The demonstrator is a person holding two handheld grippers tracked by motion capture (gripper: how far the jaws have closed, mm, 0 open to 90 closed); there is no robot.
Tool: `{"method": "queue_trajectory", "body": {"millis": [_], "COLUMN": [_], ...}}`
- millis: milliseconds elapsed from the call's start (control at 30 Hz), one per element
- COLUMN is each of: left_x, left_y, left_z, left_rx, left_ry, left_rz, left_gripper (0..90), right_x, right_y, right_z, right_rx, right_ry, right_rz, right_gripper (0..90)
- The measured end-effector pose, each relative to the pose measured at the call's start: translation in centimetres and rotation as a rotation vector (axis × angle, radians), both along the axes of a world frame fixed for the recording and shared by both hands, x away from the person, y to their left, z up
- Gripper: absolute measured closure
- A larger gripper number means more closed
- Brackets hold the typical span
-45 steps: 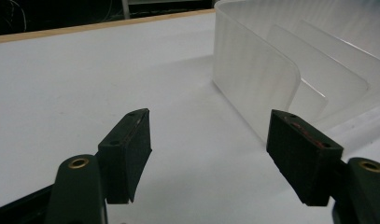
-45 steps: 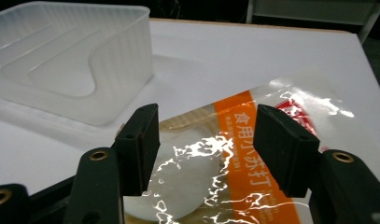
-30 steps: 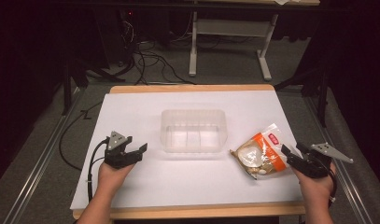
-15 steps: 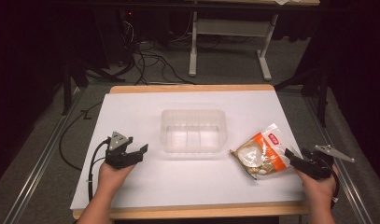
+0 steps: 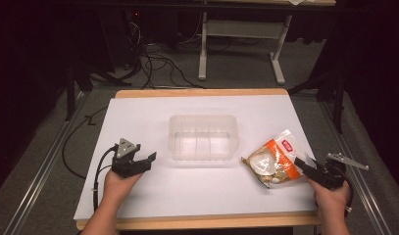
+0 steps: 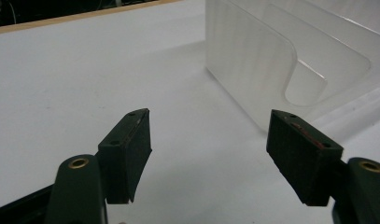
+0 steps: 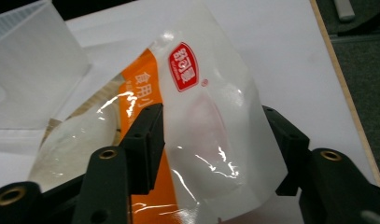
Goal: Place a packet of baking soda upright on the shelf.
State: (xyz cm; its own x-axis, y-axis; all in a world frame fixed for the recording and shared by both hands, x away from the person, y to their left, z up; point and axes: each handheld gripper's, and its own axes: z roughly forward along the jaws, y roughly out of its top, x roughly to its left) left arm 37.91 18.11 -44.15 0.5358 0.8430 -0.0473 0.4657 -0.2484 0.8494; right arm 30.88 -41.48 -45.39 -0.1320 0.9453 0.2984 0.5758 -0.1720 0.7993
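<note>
- I am holding the right hand-held gripper (image 7: 215, 140) with jaws spread around the snack bag (image 5: 274, 161), not yet clamped, right of the clear tray (image 5: 203, 137) on the surface (image 5: 138, 112).
- I am holding the left hand-held gripper (image 6: 211, 154) wide open, empty.
- Risk: the glossy film is likely to slip if pinched at its edge.

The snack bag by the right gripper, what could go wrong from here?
1. The right gripper is open with its fingers around the snack bag at its thin clear end; closing there could pinch only film, so the bag may slip or sag.
2. The clear container sits close beside the bag; a swinging bag might knock it.
</note>
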Motion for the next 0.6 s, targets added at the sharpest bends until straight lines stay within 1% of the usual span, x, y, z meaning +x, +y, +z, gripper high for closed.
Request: {"method": "queue_trajectory", "body": {"millis": [33,67,167,200,267,300,333,367,433,500,533,567,600], "left_x": [0.0,0.0,0.0,0.0,-0.1,-0.1,-0.1,-0.1,-0.1,0.0,-0.1,-0.1,-0.1], "left_y": [0.0,-0.1,-0.1,-0.1,-0.1,-0.1,-0.1,-0.1,-0.1,-0.1,-0.1,-0.2,-0.2], "left_z": [0.0,0.0,0.0,0.0,0.0,0.0,0.0,0.0,0.0,0.0,0.0,-0.1,-0.1], "left_rx": [0.0,0.005,0.009,0.01,0.012,0.012,0.012,0.012,0.014,0.02,0.017,0.018,0.02], "left_ry": [0.0,-0.001,0.0,-0.001,-0.003,-0.003,-0.002,-0.002,-0.001,-0.005,-0.001,-0.001,-0.002], "left_rz": [0.0,-0.004,-0.007,-0.008,-0.008,-0.008,-0.009,-0.009,-0.008,-0.005,-0.009,-0.01,-0.01], "left_gripper": [31.0,31.0,31.0,31.0,31.0,31.0,31.0,31.0,31.0,31.0,31.0,31.0,31.0], "right_x": [0.0,-0.1,-0.3,-0.4,-0.5,-0.5,-0.7,-0.7,-0.8,-0.9,-1.0,-1.0,-1.1], "right_y": [0.0,0.2,0.2,0.2,0.2,0.2,0.2,0.2,0.2,0.4,0.7,0.7,1.0], "right_z": [0.0,0.3,0.5,0.7,0.8,0.8,1.0,1.0,1.2,1.5,1.8,1.8,2.0], "right_rx": [0.0,-0.012,-0.005,0.009,0.018,0.018,0.021,0.021,0.025,0.024,0.013,0.013,0.007], "right_ry": [0.0,-0.021,-0.04,-0.051,-0.059,-0.059,-0.071,-0.071,-0.091,-0.105,-0.113,-0.113,-0.123], "right_rz": [0.0,0.004,0.006,0.008,0.01,0.01,0.011,0.011,0.022,0.024,0.028,0.028,0.036], "right_gripper": [48.8,52.4,55.8,59.1,61.6,61.6,65.1,65.1,68.6,70.7,71.9,71.9,73.4]}}
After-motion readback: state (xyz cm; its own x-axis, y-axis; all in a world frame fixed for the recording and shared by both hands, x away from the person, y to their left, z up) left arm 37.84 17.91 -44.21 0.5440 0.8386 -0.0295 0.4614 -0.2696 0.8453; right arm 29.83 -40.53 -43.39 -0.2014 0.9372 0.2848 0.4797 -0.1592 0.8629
